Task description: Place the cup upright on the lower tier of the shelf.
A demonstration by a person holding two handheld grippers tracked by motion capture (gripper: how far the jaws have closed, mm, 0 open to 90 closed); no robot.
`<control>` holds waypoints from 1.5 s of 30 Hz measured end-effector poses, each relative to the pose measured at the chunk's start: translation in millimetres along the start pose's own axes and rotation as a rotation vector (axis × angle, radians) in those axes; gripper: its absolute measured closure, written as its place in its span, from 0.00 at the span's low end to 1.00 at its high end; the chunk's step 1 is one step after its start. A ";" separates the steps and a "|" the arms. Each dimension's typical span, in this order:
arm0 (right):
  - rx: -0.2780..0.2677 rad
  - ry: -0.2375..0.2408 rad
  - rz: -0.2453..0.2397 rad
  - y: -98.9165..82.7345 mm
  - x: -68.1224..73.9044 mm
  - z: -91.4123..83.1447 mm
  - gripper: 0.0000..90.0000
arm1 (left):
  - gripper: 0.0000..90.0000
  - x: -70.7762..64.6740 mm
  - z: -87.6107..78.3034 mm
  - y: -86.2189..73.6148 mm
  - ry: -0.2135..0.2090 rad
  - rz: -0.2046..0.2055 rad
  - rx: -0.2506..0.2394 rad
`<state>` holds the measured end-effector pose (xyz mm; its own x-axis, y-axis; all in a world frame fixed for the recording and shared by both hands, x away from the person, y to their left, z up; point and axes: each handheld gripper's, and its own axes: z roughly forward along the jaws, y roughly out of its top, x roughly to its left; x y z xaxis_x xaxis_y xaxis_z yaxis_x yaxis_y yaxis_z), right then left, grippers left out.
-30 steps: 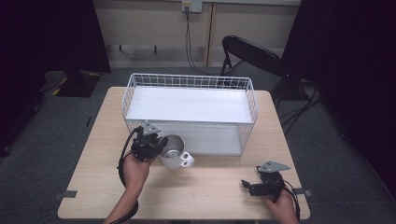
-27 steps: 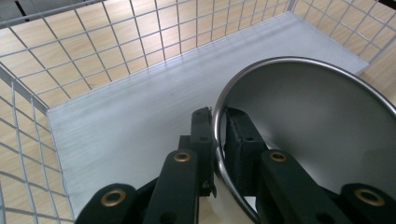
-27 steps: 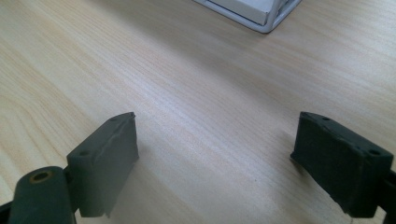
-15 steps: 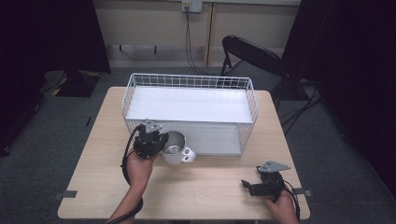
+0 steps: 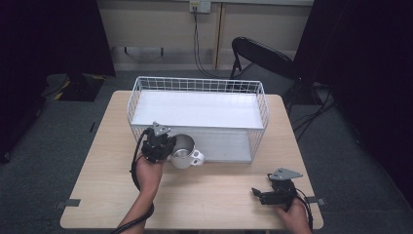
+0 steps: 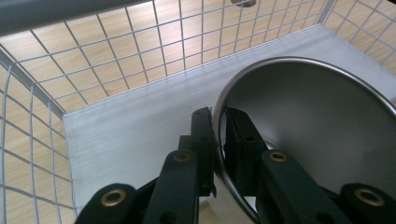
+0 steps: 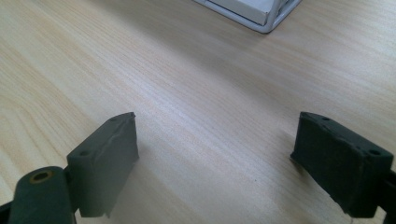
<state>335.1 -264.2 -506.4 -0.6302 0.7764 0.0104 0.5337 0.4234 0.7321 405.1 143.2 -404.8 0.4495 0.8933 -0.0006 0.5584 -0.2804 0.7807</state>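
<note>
The left claw (image 5: 168, 146) pinches the rim of a metal mug (image 5: 184, 151), one jaw outside the wall and the other inside the bowl, as the left gripper view shows close up: the left claw (image 6: 219, 140) is pressed together on the thin steel rim of the metal mug (image 6: 317, 140). In the high view the mug is held just in front of the near long wall of a white wire basket (image 5: 197, 84), toward that wall's left end, with its white handle pointing toward the right edge of the tabletop (image 5: 97, 195). Whether the mug touches the tabletop or the basket cannot be told. The person's left hand (image 5: 148, 170) grips the tool from the near side, with its black cable looping beside the wrist.

The basket stands on the far half of the light wood tabletop, its pale floor bare; through the mesh of the wire basket (image 6: 116, 51) the left gripper view shows that floor and the wood beyond.

The right claw (image 5: 258, 194) lies near the near right corner of the tabletop, held by the right hand (image 5: 292, 214). In the right gripper view the right claw (image 7: 215, 158) is spread wide over bare wood, with a corner of the basket (image 7: 261, 14) at the top.
</note>
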 end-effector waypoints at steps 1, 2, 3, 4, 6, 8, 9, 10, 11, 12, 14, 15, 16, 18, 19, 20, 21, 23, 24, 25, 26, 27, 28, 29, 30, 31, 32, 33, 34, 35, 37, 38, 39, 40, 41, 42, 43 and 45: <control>0.000 0.000 0.000 0.0 0.0 0.0 0.14 | 0.91 -0.4 1.0 0.0 0.000 -0.004 -0.001; 0.000 0.000 0.000 0.0 0.0 0.0 0.14 | 0.91 -1.0 2.2 0.0 0.006 -0.005 -0.003; 0.001 -0.001 0.000 0.0 0.1 0.0 0.14 | 0.91 -1.2 2.9 0.2 0.009 -0.001 -0.001; 0.000 0.000 0.000 0.0 0.0 0.0 0.14 | 0.91 -1.6 3.5 0.3 0.012 -0.007 -0.002; 0.000 -0.001 0.000 0.0 0.0 0.0 0.14 | 0.91 -1.3 4.3 0.5 0.010 -0.010 0.000; 0.000 -0.001 0.000 0.0 0.0 0.0 0.14 | 0.91 -1.7 5.8 0.5 0.018 -0.015 -0.002; 0.000 -0.001 0.000 0.0 0.0 0.0 0.14 | 0.91 -1.5 6.2 0.5 0.019 -0.016 -0.004; 0.000 -0.001 0.000 0.0 0.0 0.0 0.14 | 0.91 -1.5 6.2 0.5 0.019 -0.016 -0.004; 0.000 -0.001 0.000 0.0 0.1 0.0 0.14 | 0.91 -0.9 6.8 0.5 0.025 -0.020 -0.006; 0.000 -0.001 0.000 0.0 0.1 0.0 0.14 | 0.91 -0.9 6.8 0.5 0.025 -0.020 -0.006; 0.000 -0.001 0.000 0.0 0.0 0.0 0.14 | 0.91 -0.3 7.0 0.7 0.033 -0.024 -0.011; 0.000 0.000 0.000 0.0 0.0 0.0 0.14 | 0.91 0.1 7.0 0.9 0.033 -0.026 -0.011; 0.000 -0.001 0.000 0.0 0.0 0.0 0.14 | 0.91 0.2 7.0 1.0 0.034 -0.026 -0.011; 0.000 0.000 0.000 0.0 0.0 0.0 0.14 | 0.91 0.0 7.5 1.5 0.040 -0.023 -0.010; 0.000 -0.001 0.000 0.0 0.1 0.0 0.14 | 0.91 0.0 7.9 1.8 0.038 -0.025 -0.009; 0.000 -0.001 0.000 0.0 0.0 0.0 0.14 | 0.91 0.0 8.1 1.7 0.037 -0.027 -0.010; 0.000 -0.001 0.000 0.0 0.0 0.0 0.14 | 0.91 -0.1 8.3 1.8 0.035 -0.032 -0.009; 0.000 -0.001 0.000 0.0 0.0 0.0 0.14 | 0.91 -0.5 9.0 1.7 0.035 -0.036 -0.012; 0.000 -0.001 0.000 0.0 0.0 0.0 0.14 | 0.91 -0.4 9.5 1.7 0.037 -0.031 -0.008; 0.000 0.000 0.000 0.0 0.0 0.0 0.14 | 0.91 -0.4 10.0 1.6 0.039 -0.032 -0.007; 0.000 -0.001 0.000 0.0 0.1 0.0 0.14 | 0.91 -0.8 10.5 1.4 0.042 -0.040 -0.012; 0.000 -0.001 0.000 0.0 0.0 0.0 0.14 | 0.91 -0.5 10.7 1.5 0.044 -0.036 -0.008; 0.000 -0.001 0.000 0.0 0.0 0.0 0.14 | 0.91 -0.6 11.0 1.4 0.049 -0.041 -0.015; 0.000 0.000 0.000 0.0 0.0 0.0 0.14 | 0.91 -0.4 11.1 1.6 0.054 -0.040 -0.016; 0.000 0.000 0.000 0.0 0.0 0.0 0.14 | 0.91 -0.1 11.6 2.0 0.055 -0.040 -0.014; 0.000 0.000 0.000 0.0 0.0 0.0 0.14 | 0.91 0.2 11.5 2.3 0.059 -0.038 -0.012; 0.001 -0.001 0.000 0.0 0.1 0.0 0.14 | 0.91 0.4 11.7 2.7 0.062 -0.039 -0.013; 0.000 -0.001 0.000 0.0 0.0 0.0 0.14 | 0.91 0.5 11.8 2.9 0.065 -0.040 -0.013; 0.000 -0.001 0.000 0.0 0.0 0.0 0.14 | 0.91 0.5 11.8 2.9 0.065 -0.040 -0.013; 0.000 0.000 0.000 0.0 0.0 0.0 0.14 | 0.91 0.6 12.1 2.9 0.066 -0.040 -0.012; 0.000 0.000 0.000 0.0 0.0 0.0 0.14 | 0.91 0.3 13.2 2.7 0.069 -0.043 -0.011; 0.000 -0.002 0.000 0.0 0.1 0.0 0.14 | 0.91 0.4 13.7 2.5 0.070 -0.042 -0.011; 0.000 -0.002 0.000 0.0 0.0 0.0 0.14 | 0.90 0.4 14.3 2.4 0.076 -0.044 -0.014; 0.000 0.000 0.000 0.0 0.0 0.0 0.14 | 0.90 0.7 14.9 2.4 0.078 -0.047 -0.017; 0.000 -0.001 0.000 0.0 0.0 0.0 0.14 | 0.90 0.7 14.9 2.7 0.080 -0.052 -0.022; 0.000 -0.001 0.000 0.0 0.1 0.0 0.14 | 0.90 0.7 14.9 2.7 0.080 -0.052 -0.022; 0.000 -0.001 0.000 0.0 0.0 0.0 0.14 | 0.90 0.7 15.4 3.9 0.088 -0.047 -0.023; 0.000 -0.001 0.000 0.0 0.0 0.0 0.14 | 0.90 0.9 15.8 4.7 0.092 -0.052 -0.028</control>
<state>335.1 -264.2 -506.5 -0.6297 0.7768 0.0100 0.5336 0.4232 0.7322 419.1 137.1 -410.9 0.3532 0.9354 0.0148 0.5591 -0.2237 0.7984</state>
